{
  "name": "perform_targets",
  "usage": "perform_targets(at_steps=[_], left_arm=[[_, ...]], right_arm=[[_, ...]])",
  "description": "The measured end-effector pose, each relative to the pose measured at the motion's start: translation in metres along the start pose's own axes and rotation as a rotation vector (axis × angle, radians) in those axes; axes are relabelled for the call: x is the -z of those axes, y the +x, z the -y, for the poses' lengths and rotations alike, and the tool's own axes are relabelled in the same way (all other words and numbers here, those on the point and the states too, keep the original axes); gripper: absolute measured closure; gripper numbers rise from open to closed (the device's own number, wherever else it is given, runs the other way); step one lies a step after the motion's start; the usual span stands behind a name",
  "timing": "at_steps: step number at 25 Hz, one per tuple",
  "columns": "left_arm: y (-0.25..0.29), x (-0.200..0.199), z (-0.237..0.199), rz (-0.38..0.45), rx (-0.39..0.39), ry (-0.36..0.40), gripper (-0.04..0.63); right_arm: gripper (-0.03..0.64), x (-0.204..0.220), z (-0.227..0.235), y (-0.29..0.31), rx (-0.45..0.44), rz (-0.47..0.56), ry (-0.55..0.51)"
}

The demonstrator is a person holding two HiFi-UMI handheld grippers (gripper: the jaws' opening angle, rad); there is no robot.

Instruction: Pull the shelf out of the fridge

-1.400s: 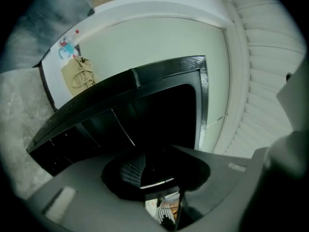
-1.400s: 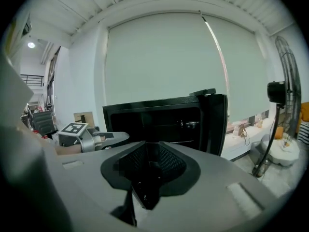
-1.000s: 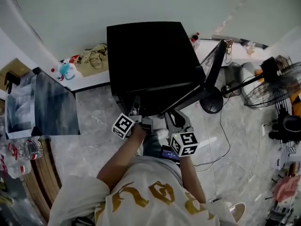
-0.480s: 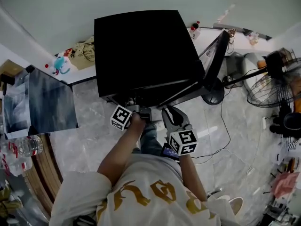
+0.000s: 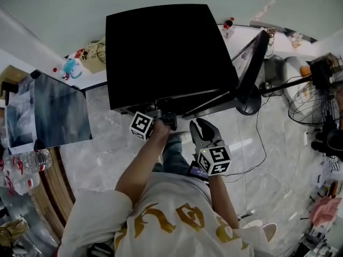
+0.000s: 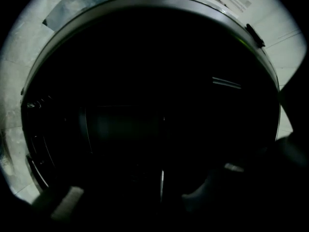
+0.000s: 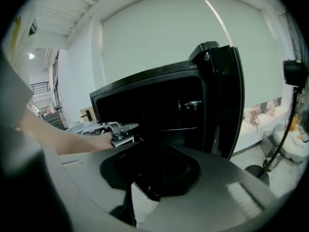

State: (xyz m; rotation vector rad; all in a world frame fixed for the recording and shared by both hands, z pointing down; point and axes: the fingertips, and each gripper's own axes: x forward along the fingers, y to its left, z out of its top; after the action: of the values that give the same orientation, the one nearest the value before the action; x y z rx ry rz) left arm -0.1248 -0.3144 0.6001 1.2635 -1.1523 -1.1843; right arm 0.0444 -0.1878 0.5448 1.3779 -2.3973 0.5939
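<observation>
pale marbled floor (image 5: 107, 159) tiles meet a plain white wall (image 5: 64, 4); a standing fan (image 5: 316, 103) and a loose black cable (image 5: 256, 143) lie right, plastic bottles (image 5: 21, 162) far left.

Head view: bright, even room light; the fridge (image 5: 166, 52) reads as featureless black, the floor (image 5: 284, 159) carries soft glare. Left gripper view: almost wholly dark, my jaws barely visible. Right gripper view: bright, fisheye-bent, dark at the corners, my jaws blurred.

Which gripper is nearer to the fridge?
Left. The left gripper reaches into the front of the open fridge. The right gripper hangs outside, a little in front of it.
</observation>
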Motion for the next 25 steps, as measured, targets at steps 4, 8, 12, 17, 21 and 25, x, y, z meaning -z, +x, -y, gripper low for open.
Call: perform_targets(at_steps=[4,8,12,17,21,25], left_arm=[[0.005,0.000,0.003,-0.018,0.018,0.002,0.588],[0.001,-0.001,0.001,-0.037,0.012,0.005,0.589],[-0.003,0.003,0.004,-0.044,0.015,0.000,0.589],[-0.014,0.006,0.001,-0.079,-0.002,-0.002,0.589],[-0.027,0.009,0.001,-0.101,-0.016,-0.009,0.590],[-0.044,0.015,0.001,-0.136,-0.028,-0.015,0.589]], right_arm=[[0.508,0.002,0.001,0.000,-0.007,0.001,0.010],[0.510,0.001,0.000,0.001,-0.014,0.010,0.007],[0.514,-0.001,0.002,-0.003,-0.012,0.018,0.011],[0.534,-0.002,-0.001,-0.008,-0.011,0.042,0.021],[0.532,-0.007,-0.008,-0.011,-0.015,0.055,0.018],[0.526,-0.010,-0.014,-0.019,-0.005,0.064,0.001]])
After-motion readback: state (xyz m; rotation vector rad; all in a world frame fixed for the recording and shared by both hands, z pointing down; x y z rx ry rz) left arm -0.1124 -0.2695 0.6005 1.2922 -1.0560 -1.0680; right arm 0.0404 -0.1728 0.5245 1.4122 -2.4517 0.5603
